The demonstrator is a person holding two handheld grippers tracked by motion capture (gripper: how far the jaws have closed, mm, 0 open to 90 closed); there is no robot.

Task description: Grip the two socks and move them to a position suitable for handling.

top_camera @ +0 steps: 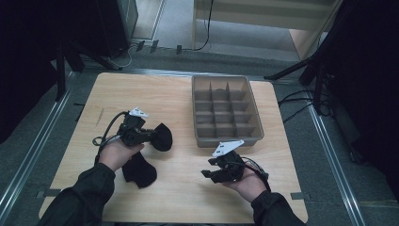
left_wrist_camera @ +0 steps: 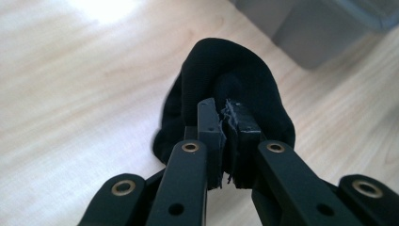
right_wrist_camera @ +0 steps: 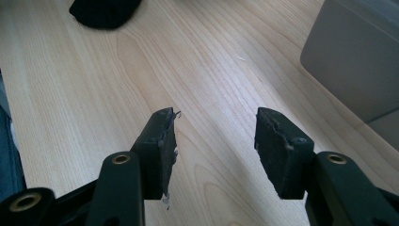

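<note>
A black sock [top_camera: 162, 137] hangs bunched from my left gripper [top_camera: 153, 136], a little above the wooden table at centre left. In the left gripper view the jaws [left_wrist_camera: 225, 110] are pressed together on a fold of that sock [left_wrist_camera: 226, 61]. A second black sock [top_camera: 139, 170] lies flat on the table just below the left hand. My right gripper [top_camera: 207, 174] rests near the front right and points left. Its jaws [right_wrist_camera: 216, 127] stand wide apart with bare wood between them. Black fabric [right_wrist_camera: 104, 12], seemingly the lying sock, shows far ahead of it.
A grey tray [top_camera: 226, 139] split into several compartments stands at the back right of the table, its front wall close to the right gripper. Its corner [left_wrist_camera: 306, 33] sits beyond the held sock, and its side [right_wrist_camera: 357, 61] is to the right of the right jaws.
</note>
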